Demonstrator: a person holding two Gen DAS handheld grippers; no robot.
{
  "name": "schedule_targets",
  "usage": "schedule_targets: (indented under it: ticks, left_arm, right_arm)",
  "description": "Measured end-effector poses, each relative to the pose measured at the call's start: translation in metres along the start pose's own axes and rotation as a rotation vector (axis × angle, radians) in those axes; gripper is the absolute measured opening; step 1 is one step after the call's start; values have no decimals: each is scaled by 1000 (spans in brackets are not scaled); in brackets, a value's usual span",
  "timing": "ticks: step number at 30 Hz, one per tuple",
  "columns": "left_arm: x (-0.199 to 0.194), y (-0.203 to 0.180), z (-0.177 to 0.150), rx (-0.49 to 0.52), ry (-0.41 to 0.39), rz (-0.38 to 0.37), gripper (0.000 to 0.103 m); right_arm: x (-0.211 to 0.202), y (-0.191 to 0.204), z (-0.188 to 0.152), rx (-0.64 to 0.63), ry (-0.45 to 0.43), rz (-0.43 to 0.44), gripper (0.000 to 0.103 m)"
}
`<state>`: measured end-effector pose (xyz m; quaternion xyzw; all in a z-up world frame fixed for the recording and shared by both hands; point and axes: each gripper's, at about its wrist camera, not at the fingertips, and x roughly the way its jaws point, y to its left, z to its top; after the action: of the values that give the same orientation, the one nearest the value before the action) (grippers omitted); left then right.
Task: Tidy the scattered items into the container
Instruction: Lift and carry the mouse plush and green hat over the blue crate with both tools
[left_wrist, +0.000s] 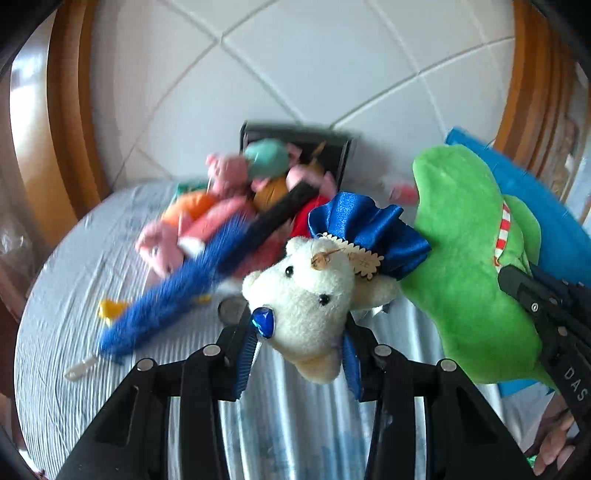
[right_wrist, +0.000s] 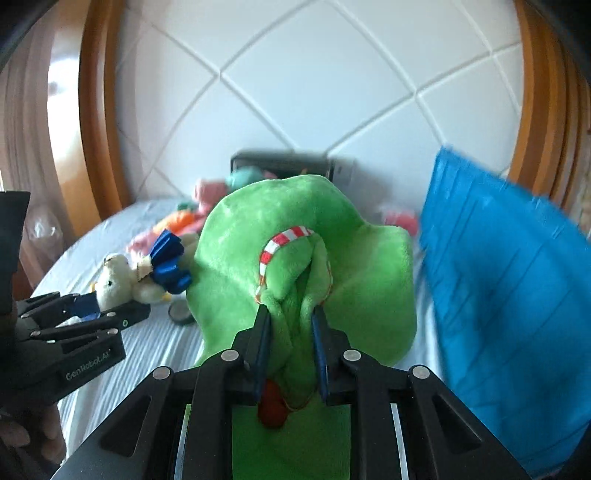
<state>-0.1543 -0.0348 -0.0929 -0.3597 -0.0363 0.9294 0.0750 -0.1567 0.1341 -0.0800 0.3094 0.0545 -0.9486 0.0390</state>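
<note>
My left gripper (left_wrist: 301, 325) is clamped on the white bear (left_wrist: 306, 295), my right gripper (right_wrist: 290, 321) pinches a fold of the green plush (right_wrist: 306, 236); both toys hang off the bed (left_wrist: 66, 295). I judge the carry works best kept high, clearing the toy pile (left_wrist: 221, 221) before letting go over the black box (left_wrist: 295, 136) by the wall. Blur smears the pile. I can't see how full the box is, and the blue slab (right_wrist: 498, 277) is cut off.
</note>
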Motion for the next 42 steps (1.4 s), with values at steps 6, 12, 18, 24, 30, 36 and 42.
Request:
schedule_targets:
  ticks: [6,12,18,24,30,36,42]
  left_arm:
    - [-36,-41,25,31,-107,-18,40]
    - [-57,-121,47,66,-185,-29,40]
    - [-62,-238,80,83,-174,-132,40]
    - [-47,-354,106,91,-82,-218,40]
    - [13,-452,99,190,123,-127,40]
    - [54,-491,69,227,331,-85,40]
    - [41,-512,52,256,304,-93,42]
  right_arm:
    - [-56,-34,34,5,-132,-25,20]
    - [-111,-102,63,-7,-275,-77,20]
    - [-154,-217,78,-11,-346,-141,20]
    - [-161,-340,73,2,-299,-182,21]
    - [-123,-433,42,-6,-106,-172,21]
    - [-102,-480,-10,-21,53,-131,21]
    - [-106,-503,-40,-32,110,-97,24]
